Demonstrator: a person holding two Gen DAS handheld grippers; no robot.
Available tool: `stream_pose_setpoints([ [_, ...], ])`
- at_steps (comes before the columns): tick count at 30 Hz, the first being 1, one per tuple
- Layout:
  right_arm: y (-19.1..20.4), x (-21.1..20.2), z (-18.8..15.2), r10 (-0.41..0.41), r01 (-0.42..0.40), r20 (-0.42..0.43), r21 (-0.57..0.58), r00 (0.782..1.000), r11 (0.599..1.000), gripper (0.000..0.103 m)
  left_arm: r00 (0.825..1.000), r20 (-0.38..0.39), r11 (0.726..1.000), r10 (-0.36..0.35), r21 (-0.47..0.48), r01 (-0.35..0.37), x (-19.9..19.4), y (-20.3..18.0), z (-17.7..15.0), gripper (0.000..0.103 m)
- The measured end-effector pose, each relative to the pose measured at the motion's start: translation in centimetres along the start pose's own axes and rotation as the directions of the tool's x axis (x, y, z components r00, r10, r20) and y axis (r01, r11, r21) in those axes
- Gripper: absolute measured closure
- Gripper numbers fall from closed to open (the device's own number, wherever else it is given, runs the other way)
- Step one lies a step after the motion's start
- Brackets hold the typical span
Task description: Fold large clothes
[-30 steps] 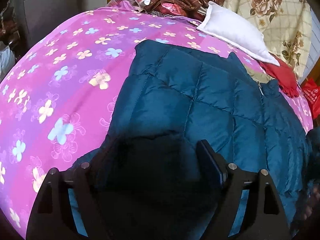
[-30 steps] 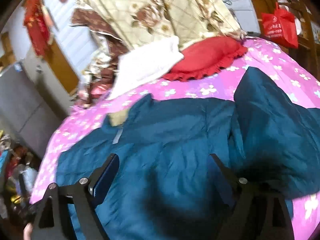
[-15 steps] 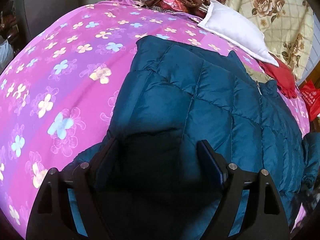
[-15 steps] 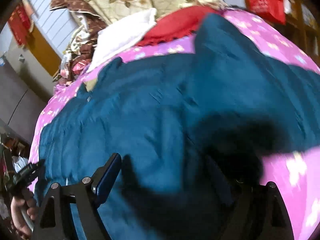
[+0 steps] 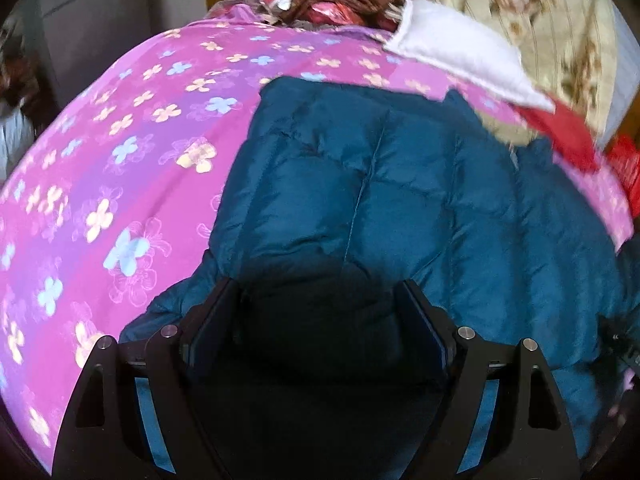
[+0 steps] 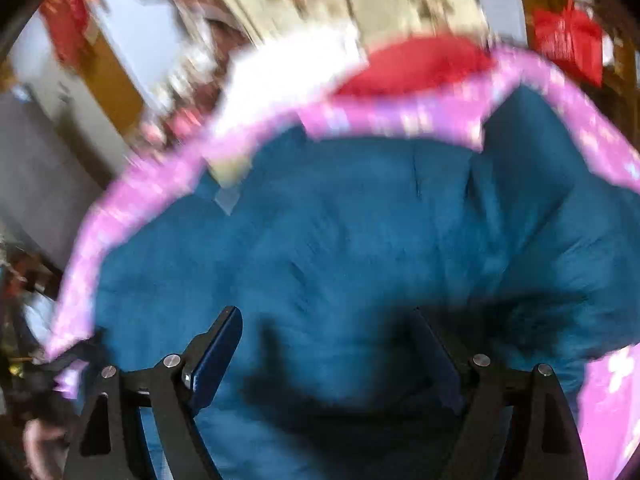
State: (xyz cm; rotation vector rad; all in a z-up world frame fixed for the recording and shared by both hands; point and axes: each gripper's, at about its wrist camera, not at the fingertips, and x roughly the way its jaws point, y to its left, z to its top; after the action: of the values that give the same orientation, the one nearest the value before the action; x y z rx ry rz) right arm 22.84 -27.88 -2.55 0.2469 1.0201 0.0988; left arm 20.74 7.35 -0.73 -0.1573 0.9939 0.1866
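Note:
A teal quilted puffer jacket [image 5: 400,184] lies spread on a pink flowered bedspread [image 5: 120,152]. My left gripper [image 5: 316,300] is open and hovers low over the jacket's near left edge, its shadow on the fabric. In the right wrist view, which is blurred, the same jacket [image 6: 360,240] fills the middle, with a sleeve [image 6: 532,152] at the upper right. My right gripper [image 6: 324,324] is open just above the jacket, nothing between its fingers.
A white pillow [image 5: 460,56], a red cushion [image 5: 560,136] and a floral quilt [image 5: 540,20] lie at the head of the bed. A red bag [image 6: 568,40] hangs at the right. A grey cabinet [image 5: 100,20] stands beyond the bed's left side.
The right gripper has swung back up and away over the jacket, so the pillows and wall show again. The left gripper has shifted slightly along the jacket's edge. Both stay open.

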Motion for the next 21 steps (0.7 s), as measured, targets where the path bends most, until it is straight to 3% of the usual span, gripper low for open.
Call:
stream_pose_setpoints([
  [1, 0.5, -0.3, -0.3, -0.022, 0.024, 0.039, -0.049, 0.999, 0.999, 0.014, 1.000, -0.004, 1.000, 0.010, 0.012, -0.010, 0.1, -0.2, 0.0, 0.018],
  [2, 0.6, -0.4, -0.3, -0.035, 0.037, 0.027, -0.057, 0.999, 0.998, 0.013, 1.000, -0.005, 1.000, 0.008, 0.008, -0.008, 0.1, -0.1, 0.0, 0.018],
  [4, 0.3, -2.2, -0.6, 0.010, -0.008, 0.049, -0.042, 0.999, 0.999, 0.014, 1.000, -0.003, 1.000, -0.001, -0.011, 0.001, -0.2, 0.3, 0.1, 0.018],
  [7, -1.8, -7.0, -1.2, 0.001, 0.007, 0.185, -0.042, 0.983, 0.999, 0.014, 0.999, 0.037, 0.999, -0.015, -0.036, 0.016, -1.7, 0.6, 0.0, 0.018],
  [9, -5.4, -10.8, -1.6, -0.056, 0.062, 0.276, -0.011, 0.960, 0.998, 0.014, 0.997, 0.074, 1.000, -0.017, -0.024, 0.019, -2.8, 0.3, -0.2, 0.018],
  [11, -11.1, -13.7, -2.1, -0.170, 0.153, 0.322, 0.076, 0.931, 0.985, 0.014, 0.993, 0.115, 0.999, -0.035, 0.012, 0.034, -4.0, -0.3, -0.7, 0.018],
  [14, -21.6, -16.1, -3.1, -0.349, 0.271, 0.253, 0.298, 0.902, 0.916, 0.014, 0.988, 0.141, 0.996, -0.058, 0.072, 0.049, -4.7, -1.6, -1.4, 0.018],
  [15, -25.1, -16.8, -3.7, -0.376, 0.276, 0.229, 0.373, 0.898, 0.886, 0.014, 0.988, 0.139, 0.995, -0.062, 0.087, 0.050, -4.8, -1.9, -1.5, 0.018],
  [18, -35.1, -17.3, -5.9, -0.403, 0.282, 0.117, 0.542, 0.908, 0.792, 0.014, 0.988, 0.131, 0.989, -0.078, 0.132, 0.061, -4.7, -3.3, -1.9, 0.018],
  [21, -40.1, -17.3, -7.3, -0.423, 0.307, 0.066, 0.591, 0.904, 0.746, 0.014, 0.991, 0.110, 0.986, -0.081, 0.156, 0.063, -4.1, -4.0, -2.1, 0.018],
])
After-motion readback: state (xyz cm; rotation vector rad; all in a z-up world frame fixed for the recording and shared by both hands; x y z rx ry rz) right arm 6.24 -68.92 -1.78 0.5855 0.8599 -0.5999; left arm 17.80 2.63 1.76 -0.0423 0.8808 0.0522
